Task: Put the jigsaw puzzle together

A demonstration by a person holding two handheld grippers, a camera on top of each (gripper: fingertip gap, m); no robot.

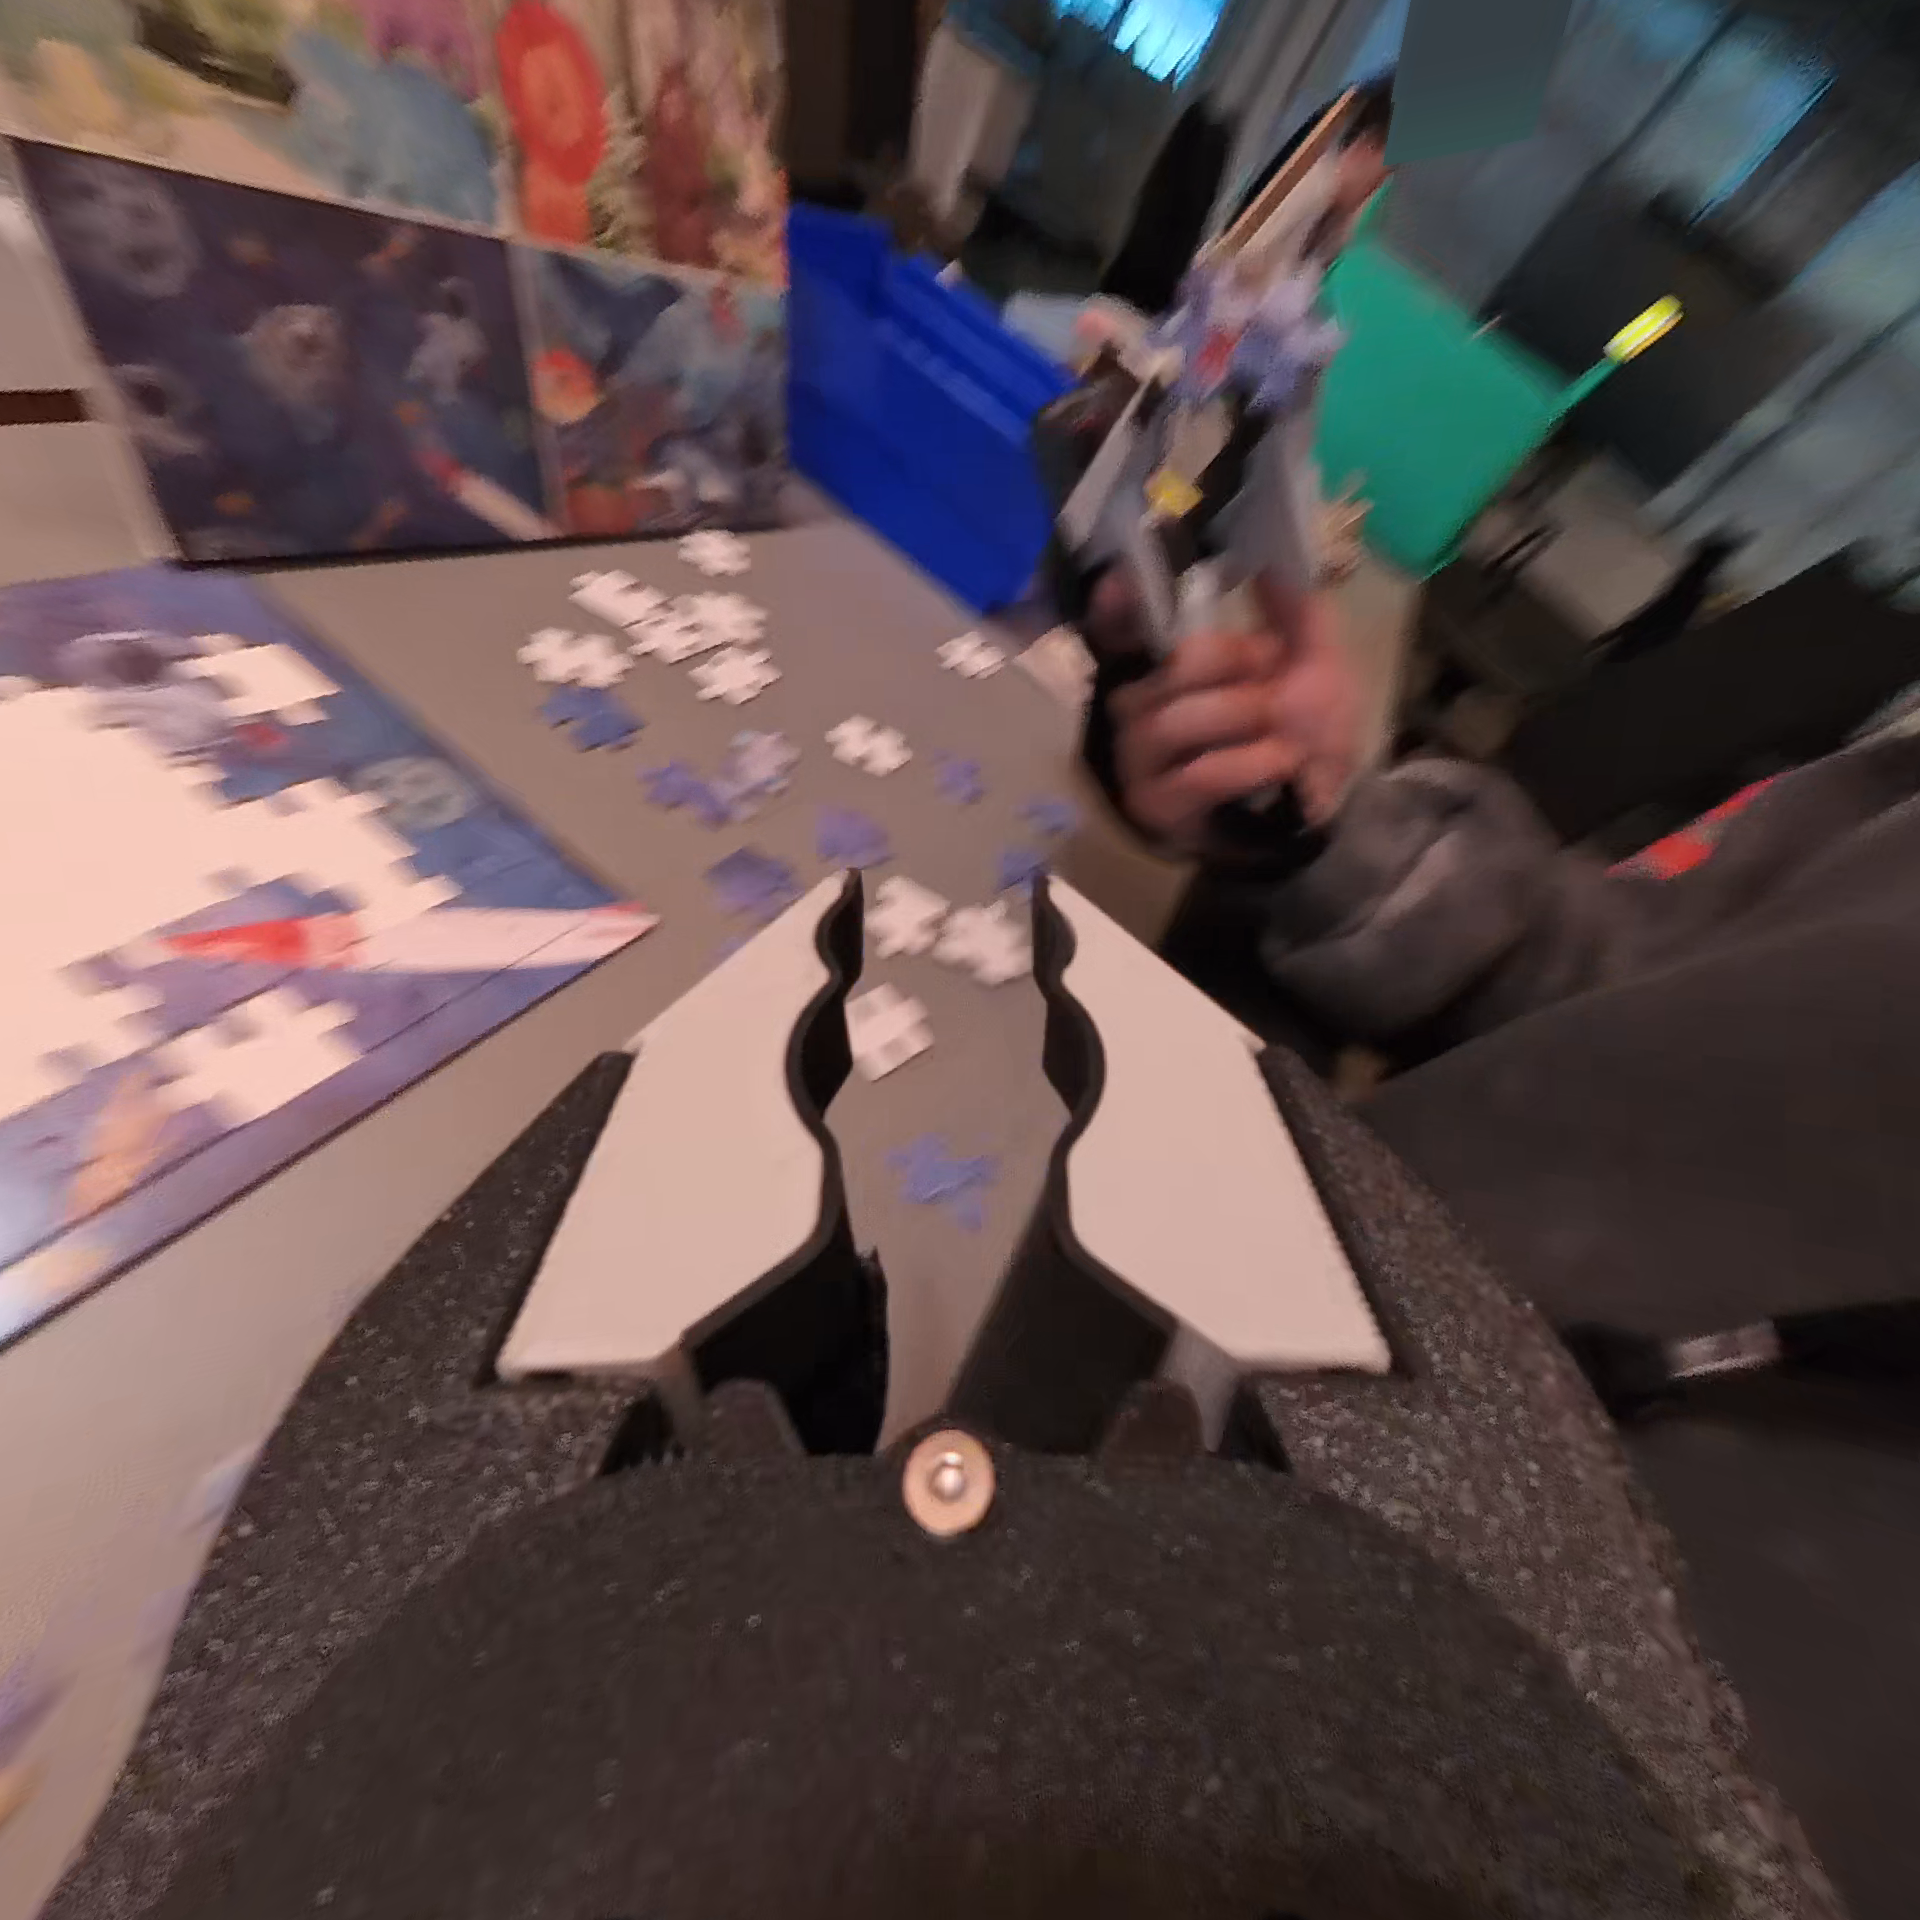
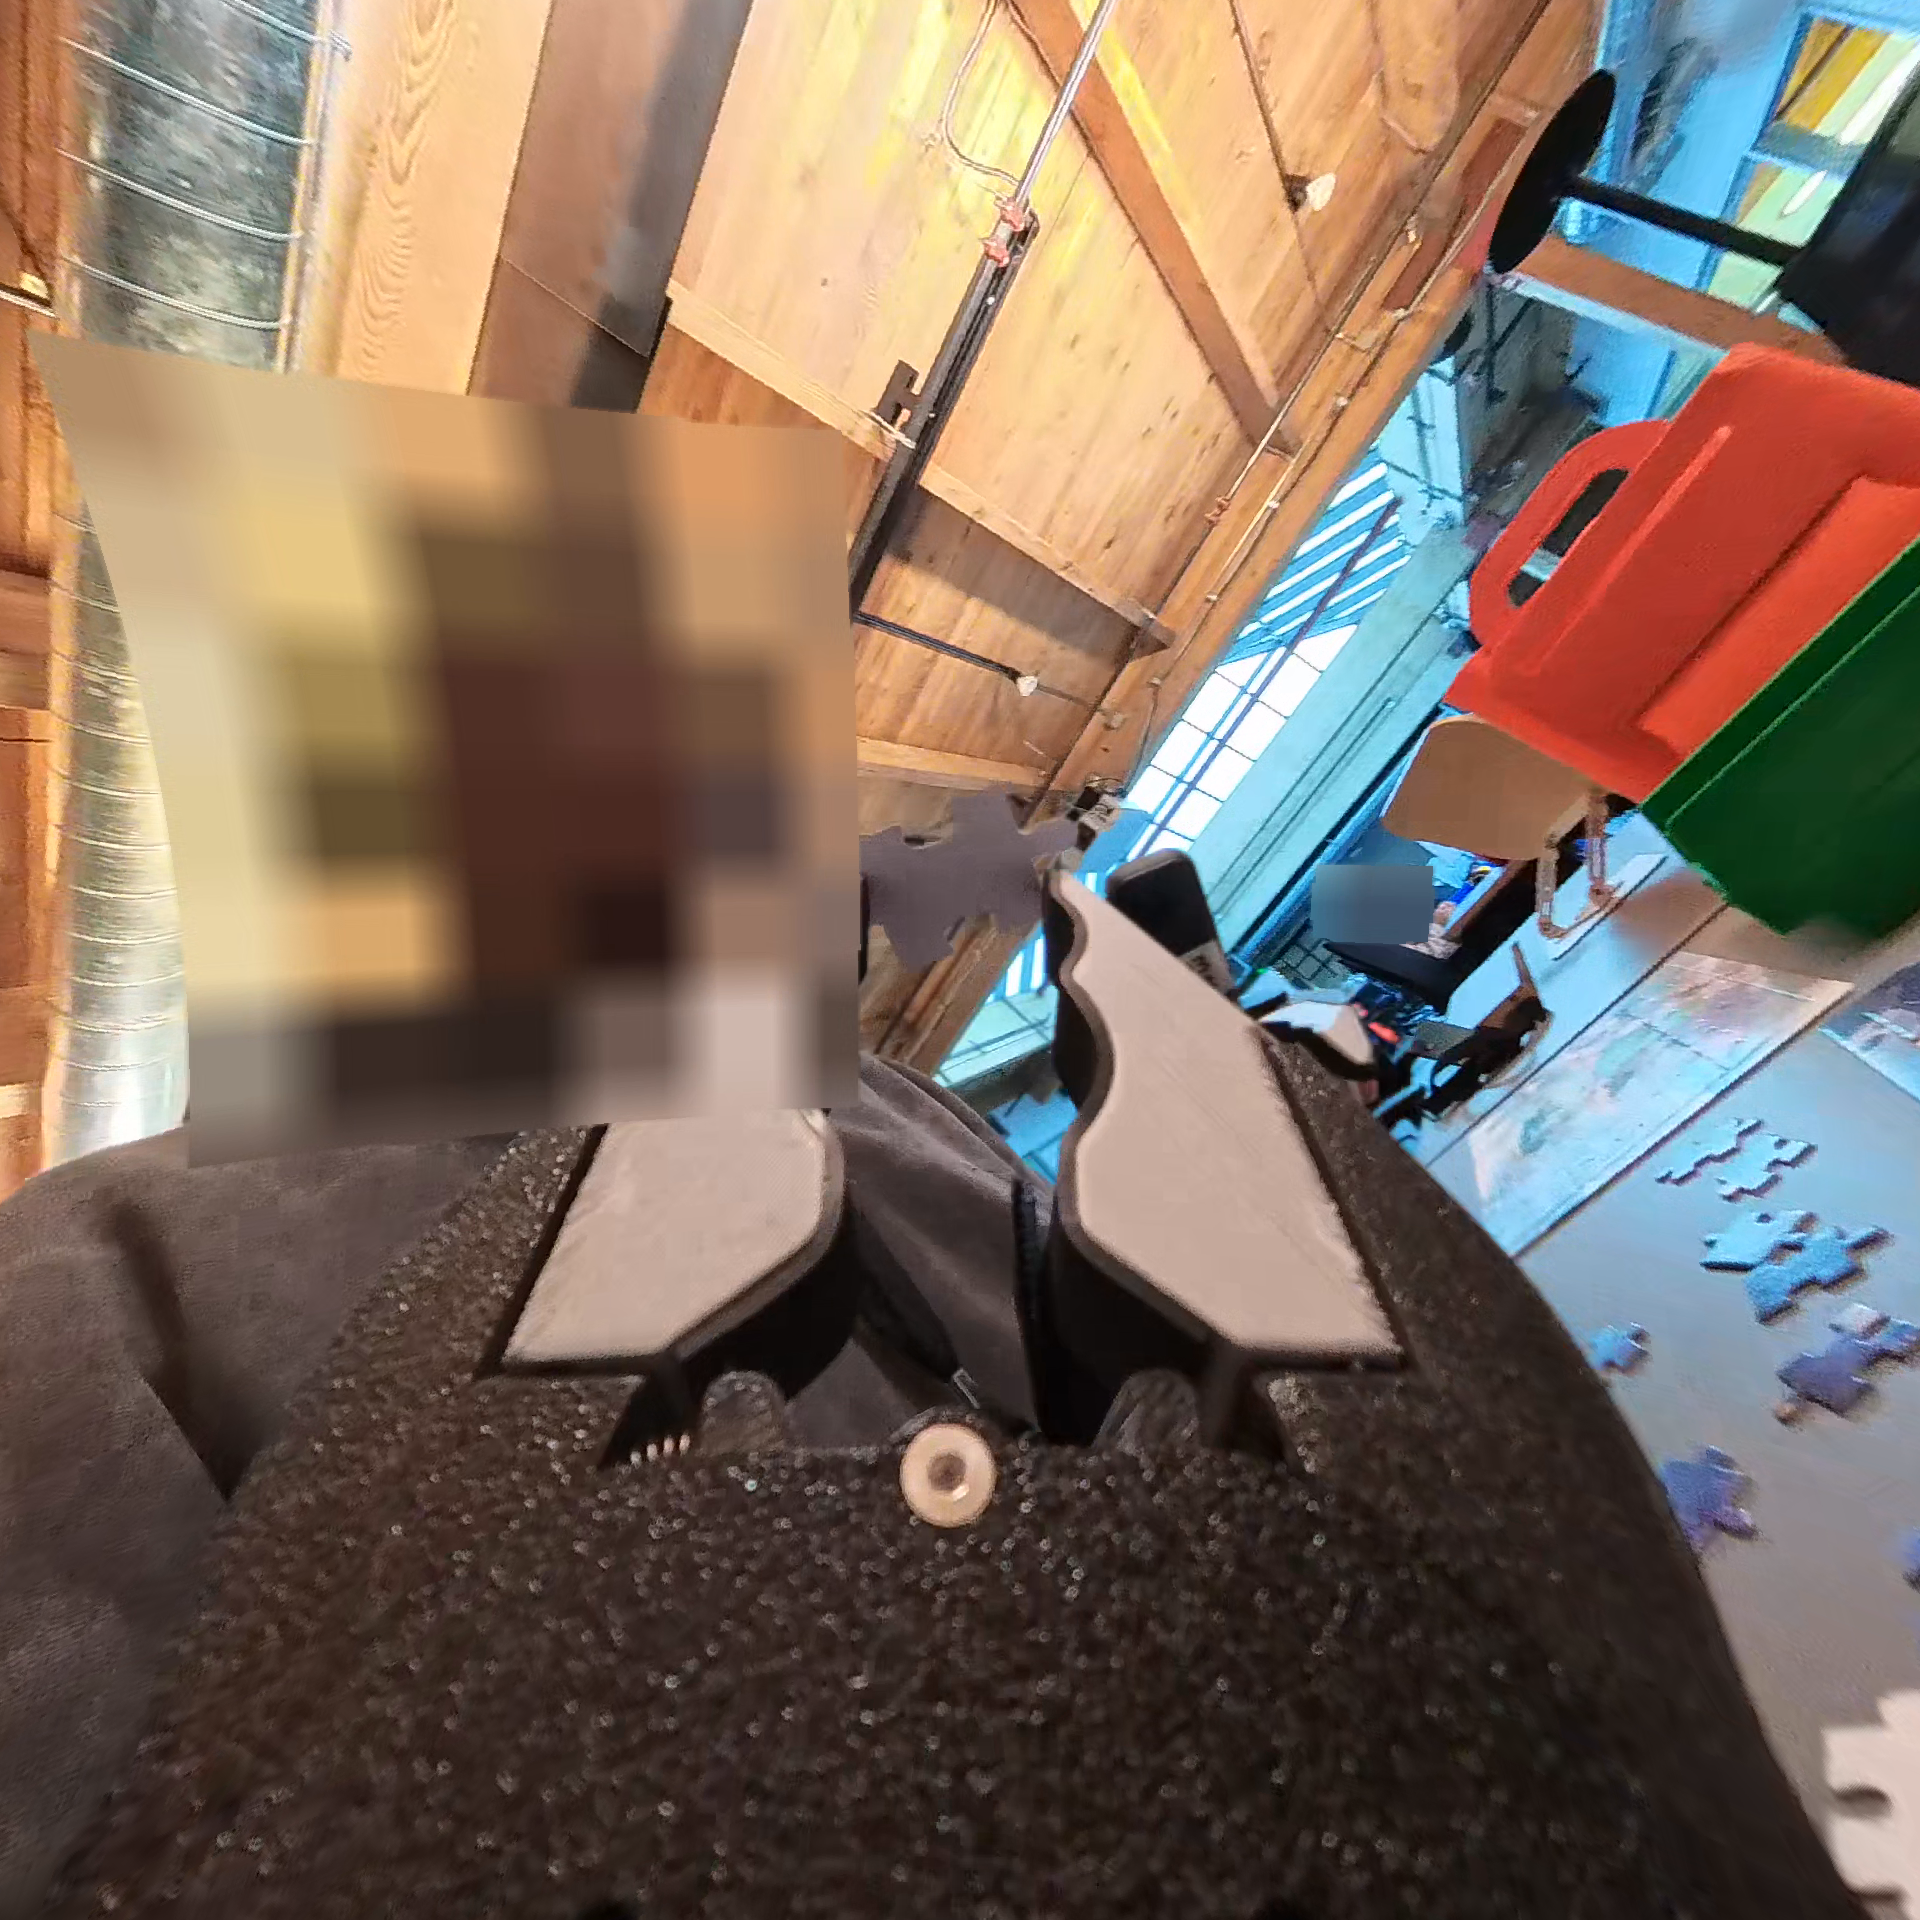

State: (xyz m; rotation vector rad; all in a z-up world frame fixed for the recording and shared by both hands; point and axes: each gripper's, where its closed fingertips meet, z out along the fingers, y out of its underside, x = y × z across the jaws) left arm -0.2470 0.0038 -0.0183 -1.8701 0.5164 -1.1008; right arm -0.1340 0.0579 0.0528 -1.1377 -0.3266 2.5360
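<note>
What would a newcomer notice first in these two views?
Probably the half-built puzzle at the left of the grey table, its white middle unfilled, with loose pieces scattered to its right. Next, the right gripper raised at upper right, gripping a clump of joined pieces seen from their dark back in the right wrist view. The left gripper hovers open over the loose pieces.
</note>
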